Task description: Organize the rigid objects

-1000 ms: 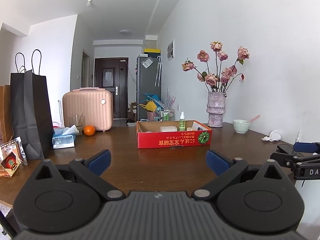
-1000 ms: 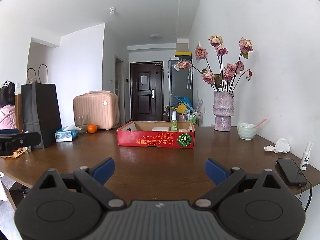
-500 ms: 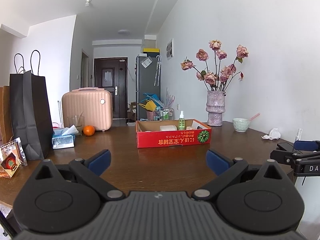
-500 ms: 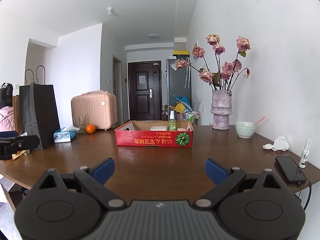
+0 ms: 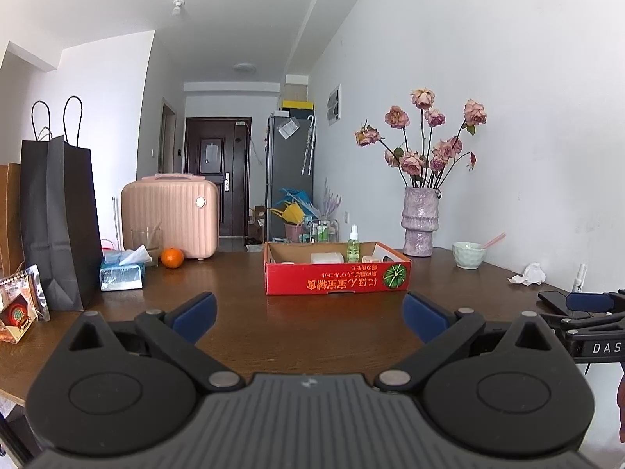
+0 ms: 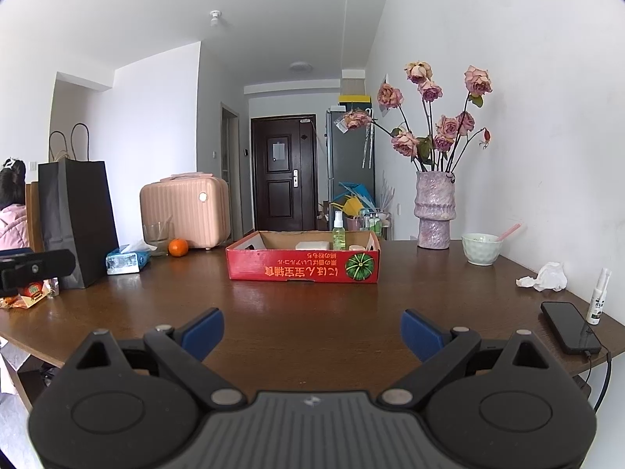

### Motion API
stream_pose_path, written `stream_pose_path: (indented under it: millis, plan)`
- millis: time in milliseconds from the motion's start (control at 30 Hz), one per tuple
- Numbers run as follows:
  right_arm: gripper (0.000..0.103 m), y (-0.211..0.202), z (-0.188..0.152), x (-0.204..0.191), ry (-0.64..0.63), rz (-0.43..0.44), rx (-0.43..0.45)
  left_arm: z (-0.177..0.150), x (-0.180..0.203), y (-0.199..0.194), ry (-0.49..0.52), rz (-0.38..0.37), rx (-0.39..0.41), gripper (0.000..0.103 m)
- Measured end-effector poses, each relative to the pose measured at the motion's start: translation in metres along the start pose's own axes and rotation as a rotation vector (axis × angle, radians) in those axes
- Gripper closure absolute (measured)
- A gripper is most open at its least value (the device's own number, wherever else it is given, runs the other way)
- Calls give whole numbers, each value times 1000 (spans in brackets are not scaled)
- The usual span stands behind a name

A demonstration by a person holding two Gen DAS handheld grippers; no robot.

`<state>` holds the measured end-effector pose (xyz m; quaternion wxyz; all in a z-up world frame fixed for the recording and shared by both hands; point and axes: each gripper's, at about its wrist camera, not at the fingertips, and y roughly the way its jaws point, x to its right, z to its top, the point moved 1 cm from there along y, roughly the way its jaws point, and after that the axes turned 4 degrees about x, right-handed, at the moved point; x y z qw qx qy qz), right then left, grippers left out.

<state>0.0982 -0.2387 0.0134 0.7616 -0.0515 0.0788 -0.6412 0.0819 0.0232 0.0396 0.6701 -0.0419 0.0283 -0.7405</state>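
Note:
A red cardboard box [image 5: 338,278] [image 6: 302,269] stands in the middle of the brown table [image 5: 312,324] [image 6: 312,312]. Inside it are a green spray bottle [image 5: 353,244] [image 6: 339,230] and a white block [image 5: 326,258] [image 6: 312,245]. Both grippers hover near the table's front edge, well short of the box. My left gripper [image 5: 308,312] is open with nothing between its blue pads. My right gripper [image 6: 312,330] is open and empty too; its side shows at the right edge of the left wrist view. An orange [image 5: 172,258] [image 6: 178,247] lies at the back left.
Along the left stand a black paper bag [image 5: 58,219] [image 6: 78,219], a tissue pack [image 5: 122,271], a glass and a pink suitcase [image 5: 172,211]. On the right are a vase of roses [image 6: 434,211], a bowl [image 6: 481,248], crumpled tissue [image 6: 545,278], a small spray bottle [image 6: 598,297] and a phone [image 6: 569,326].
Both views have shifted slightly, as the grippers drifted a little; both stay open. Nothing on the table has moved.

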Motion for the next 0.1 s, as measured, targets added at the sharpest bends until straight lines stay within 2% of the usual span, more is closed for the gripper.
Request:
stream_pose_path:
  millis: [100]
  plan:
    - [6, 4, -2, 0, -1, -5, -7, -3, -3, 3, -16, -3, -8, 0]
